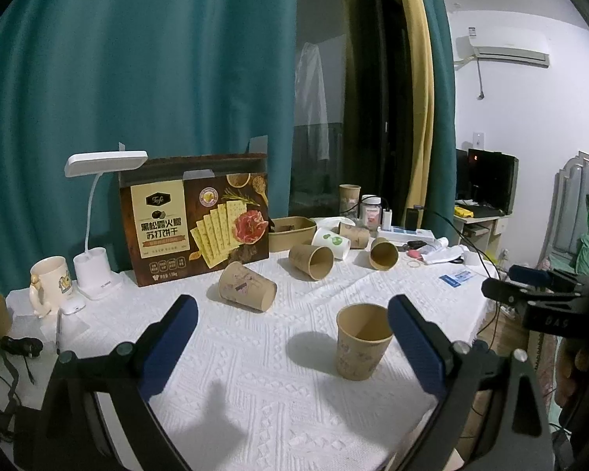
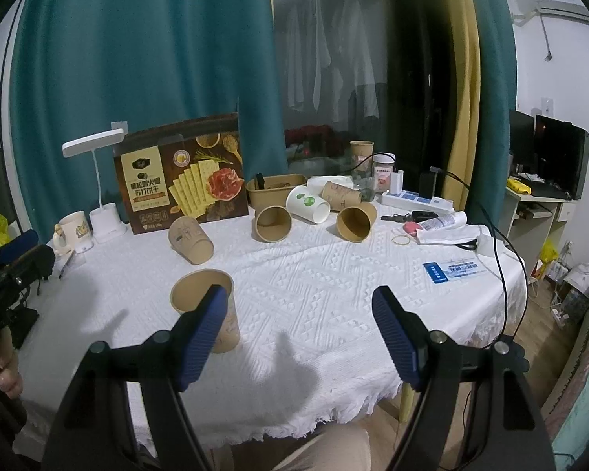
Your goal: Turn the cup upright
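A brown paper cup (image 1: 360,341) stands upright on the white tablecloth, close to the right finger of my open, empty left gripper (image 1: 292,318). The same cup shows in the right wrist view (image 2: 208,306), partly behind the left finger of my open, empty right gripper (image 2: 300,310). Further back, brown cups lie on their sides: one at the left (image 1: 247,286) (image 2: 190,240), one in the middle (image 1: 311,261) (image 2: 273,223), one at the right (image 1: 383,254) (image 2: 356,216). A white cup (image 1: 331,242) (image 2: 307,204) with green spots also lies on its side.
A cracker box (image 1: 194,219), a white desk lamp (image 1: 98,212) and a mug (image 1: 51,284) stand at the back left. A brown bowl (image 1: 292,231), jars, a power strip (image 2: 416,201), scissors and a cable crowd the back right. The table edge (image 2: 333,412) is near.
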